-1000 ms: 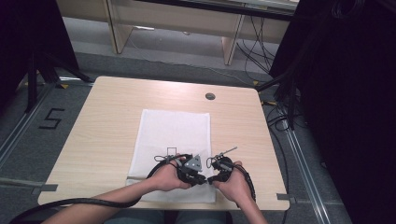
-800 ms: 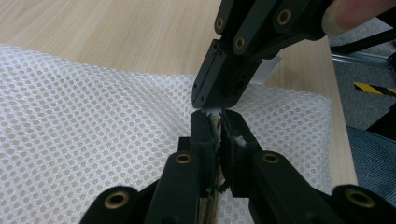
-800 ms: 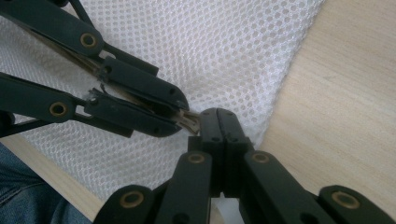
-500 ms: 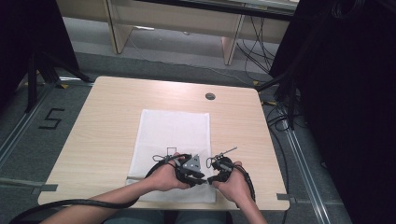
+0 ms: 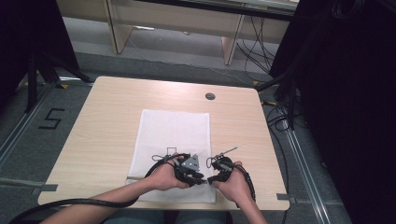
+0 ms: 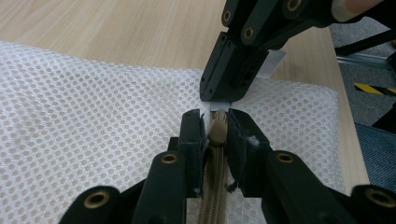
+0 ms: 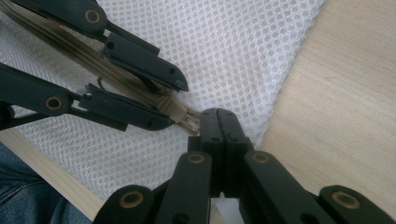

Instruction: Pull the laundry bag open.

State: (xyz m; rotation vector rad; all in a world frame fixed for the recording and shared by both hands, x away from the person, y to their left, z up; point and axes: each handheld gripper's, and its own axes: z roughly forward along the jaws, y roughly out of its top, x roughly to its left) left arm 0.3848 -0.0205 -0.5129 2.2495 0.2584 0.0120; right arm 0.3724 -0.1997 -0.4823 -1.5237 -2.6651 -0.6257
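White mesh bag (image 5: 175,140) under both hands, left gripper (image 6: 214,122) jaws just opening, narrowly astride the zipper (image 6: 215,186); right gripper (image 7: 223,122) jaws closed.

in the high view the jaw tips of the left gripper (image 5: 196,173) and the right gripper (image 5: 218,173) were too small to be told apart, and the zipper between them could not be made out. in the left gripper view the zipper (image 6: 215,186) was cut off at 6 o'clock. in the right gripper view whatever was pinched by the right gripper (image 7: 223,122) was hidden by its closed jaws.
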